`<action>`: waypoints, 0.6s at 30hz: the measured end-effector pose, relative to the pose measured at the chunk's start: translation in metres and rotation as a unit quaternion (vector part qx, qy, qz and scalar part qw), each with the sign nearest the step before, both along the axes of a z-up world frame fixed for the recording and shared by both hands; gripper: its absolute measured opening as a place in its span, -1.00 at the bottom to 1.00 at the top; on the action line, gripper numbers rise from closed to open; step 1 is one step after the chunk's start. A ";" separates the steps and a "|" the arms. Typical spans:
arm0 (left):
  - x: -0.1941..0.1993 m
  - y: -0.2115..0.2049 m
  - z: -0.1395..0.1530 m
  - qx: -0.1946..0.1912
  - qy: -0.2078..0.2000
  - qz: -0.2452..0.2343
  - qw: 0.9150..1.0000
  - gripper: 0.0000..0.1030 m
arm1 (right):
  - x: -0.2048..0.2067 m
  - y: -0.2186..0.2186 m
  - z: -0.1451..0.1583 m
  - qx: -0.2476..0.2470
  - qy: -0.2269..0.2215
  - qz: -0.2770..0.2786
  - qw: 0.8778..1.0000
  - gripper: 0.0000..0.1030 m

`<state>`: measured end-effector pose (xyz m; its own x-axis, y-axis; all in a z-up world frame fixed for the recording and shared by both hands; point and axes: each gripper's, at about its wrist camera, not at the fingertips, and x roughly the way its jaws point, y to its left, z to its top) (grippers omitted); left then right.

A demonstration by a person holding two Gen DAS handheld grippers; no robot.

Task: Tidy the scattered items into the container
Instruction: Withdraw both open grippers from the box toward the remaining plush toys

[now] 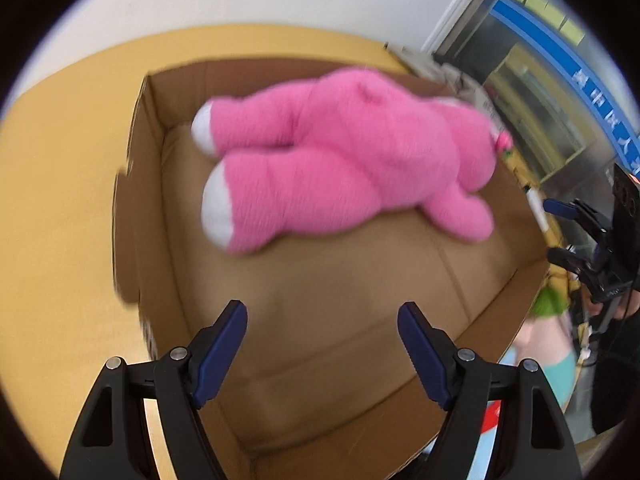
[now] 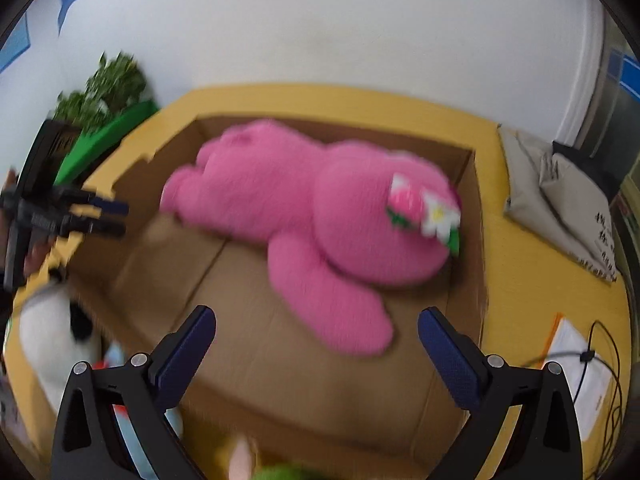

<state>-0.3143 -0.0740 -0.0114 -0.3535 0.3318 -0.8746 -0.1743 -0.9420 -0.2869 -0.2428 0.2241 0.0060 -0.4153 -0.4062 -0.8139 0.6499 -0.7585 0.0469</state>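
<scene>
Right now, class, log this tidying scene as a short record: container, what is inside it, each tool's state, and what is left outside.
container: open cardboard box on a yellow surface
inside: pink plush toy lying on the box floor, flower decoration on its head
left tool: open, holding nothing
right tool: open, holding nothing
outside: a white plush item beside the box, too blurred to identify

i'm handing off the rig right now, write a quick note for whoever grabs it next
Left gripper: open, nothing between the fingers.
Right gripper: open wide, empty.
Pink plush toy: lying inside the cardboard box on the yellow table. That one is done.
Left to tidy: other soft items lie outside the box near its front edge, including a white plush and something green; blur hides what they are.
</scene>
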 end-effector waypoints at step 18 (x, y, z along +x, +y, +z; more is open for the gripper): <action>0.080 -0.013 0.046 -0.032 0.089 0.068 0.993 0.35 | 0.067 0.032 0.004 -0.034 0.021 -0.094 0.995 0.99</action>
